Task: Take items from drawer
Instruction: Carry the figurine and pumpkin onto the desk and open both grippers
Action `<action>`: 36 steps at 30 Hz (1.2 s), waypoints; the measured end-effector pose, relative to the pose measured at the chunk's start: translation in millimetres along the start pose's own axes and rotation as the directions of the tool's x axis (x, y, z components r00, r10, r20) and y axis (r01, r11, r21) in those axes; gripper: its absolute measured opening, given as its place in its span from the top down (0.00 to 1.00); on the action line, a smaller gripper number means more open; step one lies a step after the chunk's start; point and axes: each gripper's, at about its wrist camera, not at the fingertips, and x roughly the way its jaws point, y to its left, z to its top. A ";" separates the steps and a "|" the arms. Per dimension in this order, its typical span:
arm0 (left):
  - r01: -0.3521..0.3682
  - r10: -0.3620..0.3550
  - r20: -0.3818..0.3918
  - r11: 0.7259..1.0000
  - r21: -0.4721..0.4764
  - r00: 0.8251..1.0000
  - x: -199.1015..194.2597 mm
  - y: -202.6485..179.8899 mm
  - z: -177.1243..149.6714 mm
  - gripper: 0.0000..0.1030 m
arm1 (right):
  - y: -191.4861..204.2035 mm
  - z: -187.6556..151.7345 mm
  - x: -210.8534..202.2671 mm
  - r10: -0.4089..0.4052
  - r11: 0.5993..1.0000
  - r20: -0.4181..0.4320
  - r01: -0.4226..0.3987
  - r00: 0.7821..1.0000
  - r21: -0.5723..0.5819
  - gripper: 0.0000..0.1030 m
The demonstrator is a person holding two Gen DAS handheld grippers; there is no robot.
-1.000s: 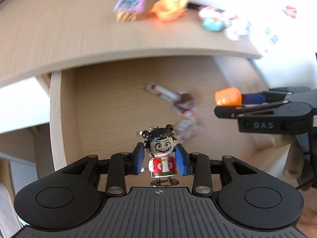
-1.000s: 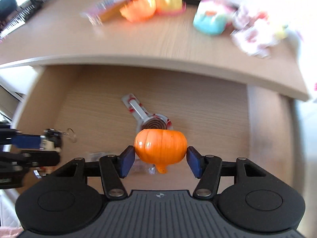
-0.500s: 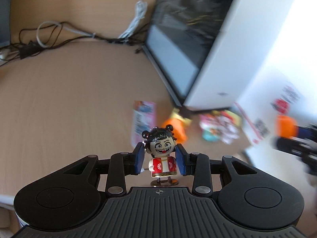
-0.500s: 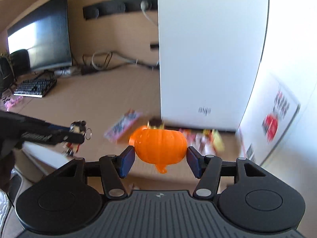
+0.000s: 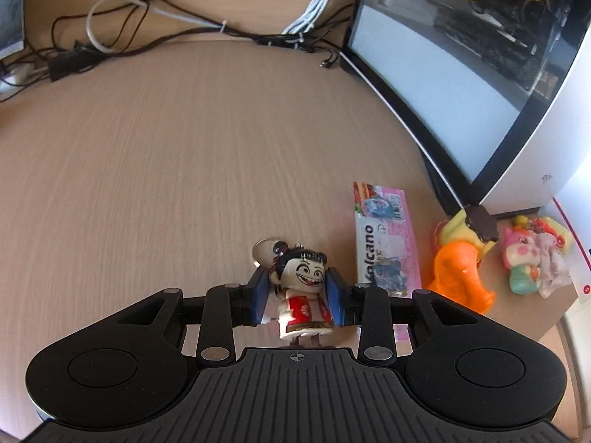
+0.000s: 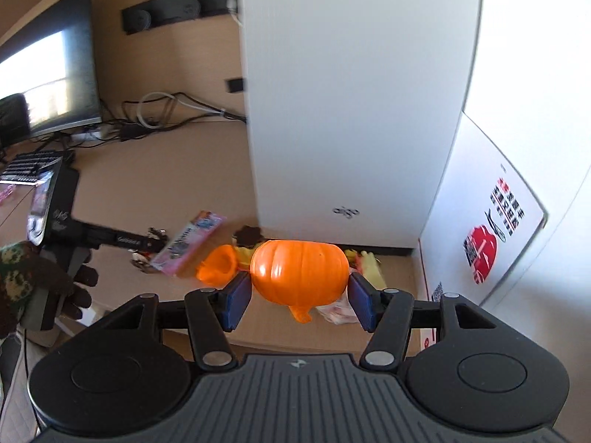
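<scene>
Two grippers, two toys, both over the desktop, so my read is this is the set-down step.

Nearest in the left wrist view, bottom centre: the left gripper (image 5: 297, 301) has the little grinning figurine keychain (image 5: 303, 297) pinched between its blue pads. The jaws have just been closing a touch, and the toy sits slightly tilted with its key ring poking up to the upper left. Same spot in the right wrist view: the right gripper (image 6: 299, 301) is clamped about half open on the orange plastic pumpkin (image 6: 300, 271), pads pressing both sides, stem nub hanging below.

Further out, right of centre in the left view, there's already a pile on the desk (image 5: 184, 170): pink snack packet (image 5: 386, 238), an orange and yellow squishy toy (image 5: 461, 269), and a pink and teal plush thing (image 5: 532, 258) at the right edge. Beyond that sits the white PC case (image 6: 354, 103), with cables (image 5: 155, 22) along the top of the frame. The drawer isn't in either current view.

How I'd do it:
- Lower the figurine onto bare wood left of the packet, feet first. It's top heavy, so I'd guess it tips if dropped.
- Let go only once it's touching.
- The pumpkin is round and probably rolls, so park it against the pile or on its flat side.
- Keep the two grippers apart; in the right view the left one is at middle left, heading for the same cluster.
</scene>
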 end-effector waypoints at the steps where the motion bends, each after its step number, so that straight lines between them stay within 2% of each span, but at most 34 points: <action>1: 0.008 -0.008 0.024 1.000 -0.004 1.000 -4.1 0.0 -0.1 0.65 | -0.5 -0.9 5.8 -0.005 1.000 -0.009 0.005 1.000 -0.001 0.44; 7: 0.067 -0.054 0.192 0.996 -0.061 0.980 -50.0 9.2 -2.4 0.65 | 3.1 -20.2 36.9 0.029 0.999 -0.073 -0.032 0.997 -0.042 0.44; 12: 0.102 -0.083 0.207 0.991 -0.081 0.975 -81.0 14.1 -19.2 0.65 | 32.0 -23.6 81.4 0.106 0.987 -0.131 -0.121 0.986 -0.108 0.44; 15: 0.120 -0.108 0.166 0.991 -0.066 0.980 -95.4 14.7 -45.8 0.65 | 49.5 -25.8 104.0 0.143 0.975 -0.174 -0.169 0.974 -0.146 0.44; 21: 0.175 -0.172 0.054 0.983 -0.058 0.984 -101.1 5.2 -88.9 0.65 | 60.3 -29.2 139.8 0.110 0.966 -0.225 -0.157 0.968 -0.205 0.44; 25: 0.183 -0.183 -0.015 0.983 0.003 0.983 -92.0 -12.4 -107.0 0.65 | 55.6 -28.7 140.7 0.124 0.967 -0.219 -0.167 0.968 -0.193 0.44; 29: 0.218 -0.213 -0.059 0.971 0.096 0.975 -86.9 -33.9 -123.6 0.65 | 48.9 -29.8 121.7 0.152 0.967 -0.169 -0.182 0.974 -0.179 0.42; 32: 0.239 -0.222 -0.108 0.952 0.193 0.969 -81.8 -50.8 -130.2 0.65 | 39.0 -30.9 101.8 0.153 0.975 -0.124 -0.170 0.980 -0.146 0.42; 36: 0.278 -0.217 -0.205 0.894 0.352 0.955 -68.1 -76.9 -144.6 0.65 | 17.8 -37.5 65.0 0.153 0.986 -0.067 -0.158 0.986 -0.060 0.37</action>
